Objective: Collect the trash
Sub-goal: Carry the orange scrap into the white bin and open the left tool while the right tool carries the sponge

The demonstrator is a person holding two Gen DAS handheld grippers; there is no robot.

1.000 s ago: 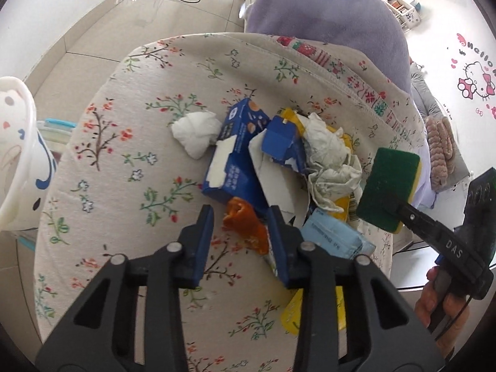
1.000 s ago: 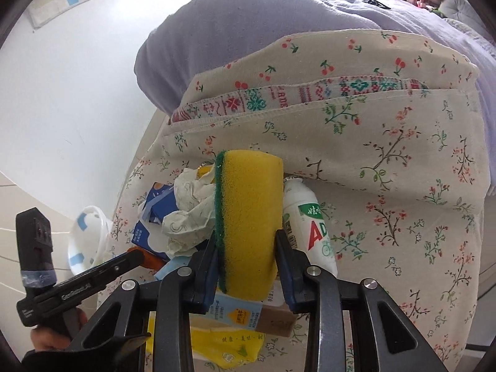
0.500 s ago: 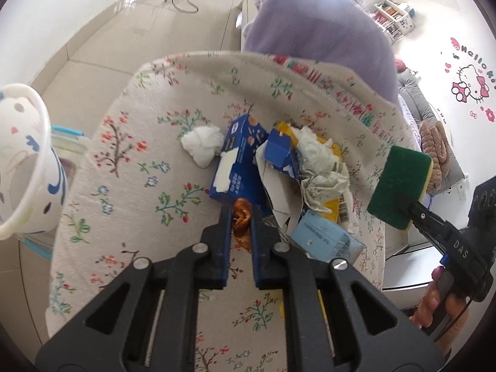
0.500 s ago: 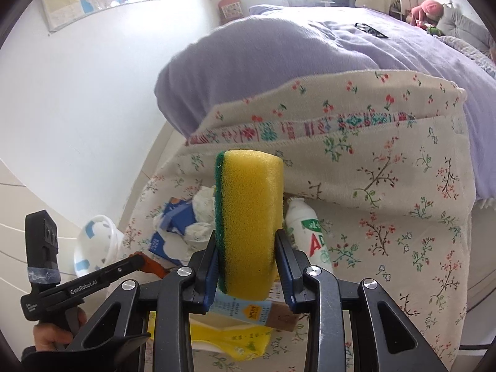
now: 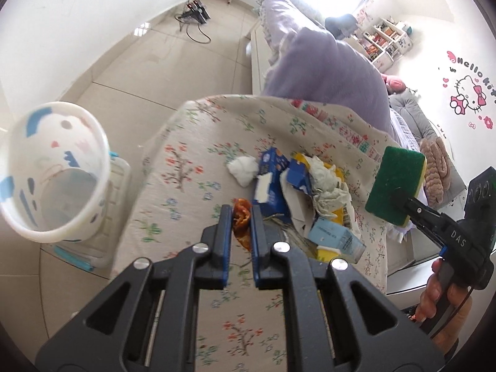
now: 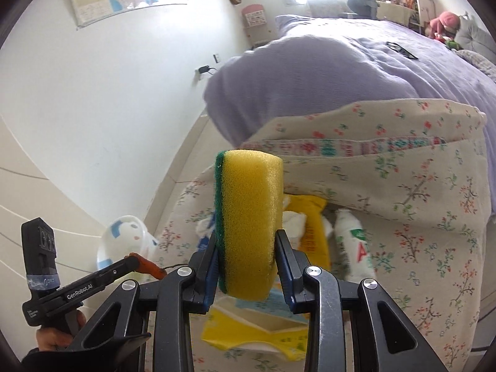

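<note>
Two hand-held grippers loaded — trash lifted.
Left hand-held gripper (image 5: 241, 217) has just closed on orange wrapper (image 5: 241, 220); right hand-held gripper (image 6: 248, 249) pinches sponge (image 6: 248, 226) — bin (image 5: 52, 183) next.

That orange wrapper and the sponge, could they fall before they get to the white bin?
Maybe.
1. The left gripper pinches only part of the crinkly orange wrapper; the rest hangs loose, so it might slip out on the way to the bin.
2. The right gripper squeezes the sponge near its bottom end. Most of it sticks out, so it could wobble free.
3. The bin stands beside the cloth-covered table, so a bad drop lands on the floor.
</note>
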